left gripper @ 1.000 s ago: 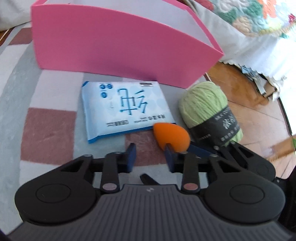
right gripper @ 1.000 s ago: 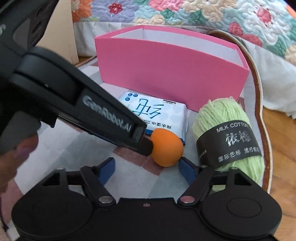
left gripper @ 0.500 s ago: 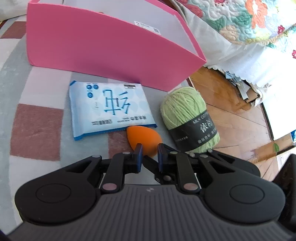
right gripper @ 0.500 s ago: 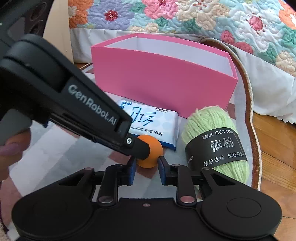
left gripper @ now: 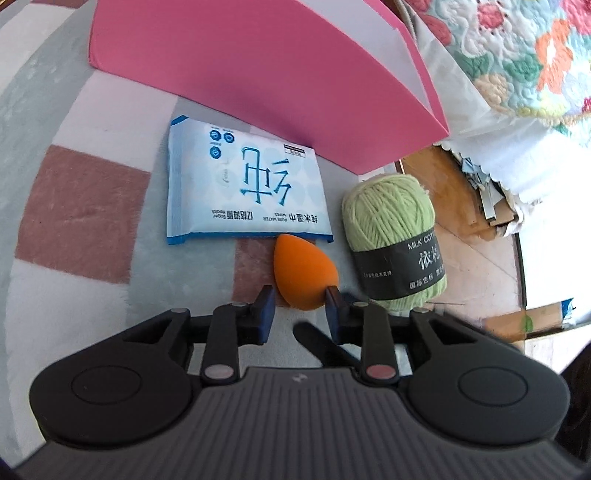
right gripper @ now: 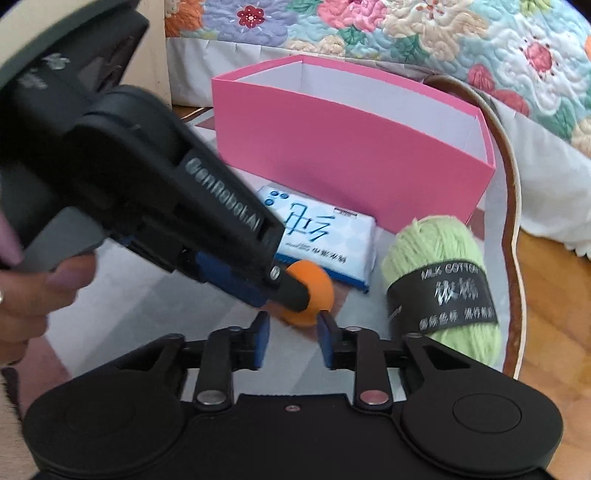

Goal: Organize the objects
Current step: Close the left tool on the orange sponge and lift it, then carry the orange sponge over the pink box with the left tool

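Note:
An orange teardrop sponge (left gripper: 301,273) lies on the checked rug (left gripper: 81,206), just in front of a blue-and-white wipes pack (left gripper: 243,192). My left gripper (left gripper: 300,299) is shut on the sponge's wide end, a pad touching each side. In the right wrist view the left gripper (right gripper: 288,291) comes in from the left, its black fingertip across the sponge (right gripper: 321,284). My right gripper (right gripper: 293,325) sits just short of the sponge; its jaws are opening and its pads do not press on anything. A green yarn ball (left gripper: 391,221) lies to the right.
A tall pink box (right gripper: 351,155) with a white inside stands behind the wipes pack (right gripper: 325,236). The yarn ball (right gripper: 436,266) lies near the rug's right edge, with wooden floor (left gripper: 461,206) beyond. A flowered quilt (right gripper: 406,33) hangs at the back. A hand (right gripper: 33,302) holds the left gripper.
The left gripper shifted and rolled, so the sponge, earlier off its right finger, now sits between both pads. The right jaws went from wide apart to a narrow gap.

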`<state>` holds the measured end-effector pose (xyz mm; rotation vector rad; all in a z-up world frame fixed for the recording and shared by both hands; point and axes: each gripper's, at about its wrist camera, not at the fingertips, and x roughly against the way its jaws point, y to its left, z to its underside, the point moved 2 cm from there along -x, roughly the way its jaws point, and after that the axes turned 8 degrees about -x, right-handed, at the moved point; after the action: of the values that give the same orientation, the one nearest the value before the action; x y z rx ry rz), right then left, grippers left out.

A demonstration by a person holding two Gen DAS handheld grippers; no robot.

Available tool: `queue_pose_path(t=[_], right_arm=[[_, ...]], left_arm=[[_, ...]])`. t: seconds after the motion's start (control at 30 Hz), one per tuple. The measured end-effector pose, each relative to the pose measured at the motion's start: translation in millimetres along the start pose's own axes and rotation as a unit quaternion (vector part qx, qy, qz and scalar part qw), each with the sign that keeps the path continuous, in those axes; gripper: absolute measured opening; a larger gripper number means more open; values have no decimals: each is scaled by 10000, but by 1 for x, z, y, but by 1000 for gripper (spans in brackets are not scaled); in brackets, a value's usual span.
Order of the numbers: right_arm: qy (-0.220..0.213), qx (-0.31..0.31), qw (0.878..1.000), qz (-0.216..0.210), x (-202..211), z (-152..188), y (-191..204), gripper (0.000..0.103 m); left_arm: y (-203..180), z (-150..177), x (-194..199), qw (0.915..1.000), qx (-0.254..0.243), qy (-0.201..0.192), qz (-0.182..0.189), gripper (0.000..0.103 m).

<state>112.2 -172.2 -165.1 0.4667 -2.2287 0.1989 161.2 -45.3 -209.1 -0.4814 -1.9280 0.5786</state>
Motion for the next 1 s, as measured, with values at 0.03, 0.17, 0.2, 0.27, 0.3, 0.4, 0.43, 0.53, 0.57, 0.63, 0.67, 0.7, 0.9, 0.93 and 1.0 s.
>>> queue_pose_path(t=[0.03,0.17,0.2,0.27,0.3,0.4,0.43,0.53,0.57,0.63,0.67,0.7,0.9,0.93,1.0], right_arm=[[7,69,10000,60,-6,-4,0,48],[251,159,9995,135,-29,-14,-3,49],[242,106,9996,100,-30,-15,-4,48],[164,92,9998,-3,-30,-17,-3,41],[143,126,9998,-15,-30,-17,-2,41],[51,173,9998,66,-22,-16,1,40],[47,102,9999,68,-19,-15,0,40],[39,-231,9997,-45,-8,-13,-4,40],[24,-303,9995,-81,-4,-12,-5,40],[-9,-359,9993,-116,2,-9,-3,40],[-17,-370,9992,-138,3,-9,0,40],[-23,-375,9991,-168,6,-8,2,40],[-168,-248,9991,-306,28,-11,17,40],[-195,-229,9990,-331,33,-12,19,40],[-216,-184,9984,-495,45,-15,25,40]], left_arm=[[0,0,0,10000,-20,-13,8,28],[0,0,1,9999,-84,-90,32,30],[-1,0,2,9997,-177,-162,30,30],[-7,-1,4,9989,-434,-198,2,34],[-9,-1,5,9985,-506,-208,-6,34],[-14,0,10,9983,-549,-193,107,39],[-15,0,12,9982,-565,-168,136,39],[-21,1,15,9979,-623,-121,155,40],[-22,3,17,9978,-643,-112,154,40],[-25,5,18,9978,-646,-84,141,40],[-26,7,19,9978,-638,-74,140,40],[-26,9,22,9979,-622,-74,151,40],[-26,16,52,9984,-446,-134,311,40],[-28,18,58,9982,-483,-92,339,41],[-34,22,73,9976,-623,-170,251,41]])
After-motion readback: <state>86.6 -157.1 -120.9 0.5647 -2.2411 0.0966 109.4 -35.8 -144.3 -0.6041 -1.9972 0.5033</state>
